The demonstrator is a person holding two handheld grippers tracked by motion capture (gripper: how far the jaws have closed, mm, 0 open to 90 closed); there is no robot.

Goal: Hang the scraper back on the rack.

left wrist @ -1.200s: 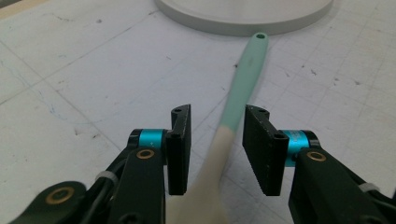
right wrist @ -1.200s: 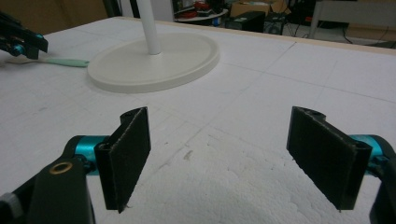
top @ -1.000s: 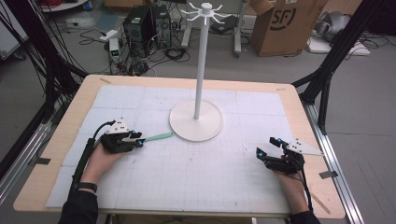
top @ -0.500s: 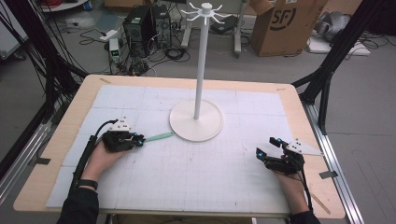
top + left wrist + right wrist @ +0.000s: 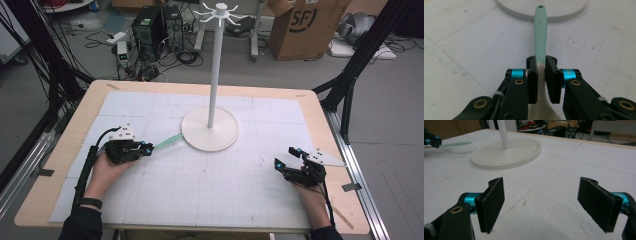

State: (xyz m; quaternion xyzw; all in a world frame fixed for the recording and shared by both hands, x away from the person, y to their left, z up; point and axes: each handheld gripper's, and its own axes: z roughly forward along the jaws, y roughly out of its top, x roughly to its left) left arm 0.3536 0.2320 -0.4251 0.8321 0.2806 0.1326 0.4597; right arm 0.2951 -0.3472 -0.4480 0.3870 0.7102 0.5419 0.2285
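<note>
A utensil with a mint-green handle point(image 5: 170, 141) lies on the white mat, its holed tip point(image 5: 540, 15) reaching the round base of a white stand point(image 5: 210, 129). My left gripper point(image 5: 146, 148) sits at the utensil's pale wider end. Its jaws have just been closing, and in the left gripper view the left gripper point(image 5: 541, 62) has its pads pressed on the utensil from both sides. My right gripper point(image 5: 284, 159) rests on the mat at the right, well apart from the stand. In its own view the right gripper point(image 5: 542, 185) stands wide open with nothing between the pads.
The stand's thin pole point(image 5: 215, 65) rises from the base to a ring of hooks point(image 5: 220, 11). The wooden table edge point(image 5: 330, 125) frames the mat. Cables, computers and a cardboard box point(image 5: 305, 25) lie on the floor beyond the table.
The left gripper's jaws have drawn in on the utensil. Both hands and the utensil keep their places.
</note>
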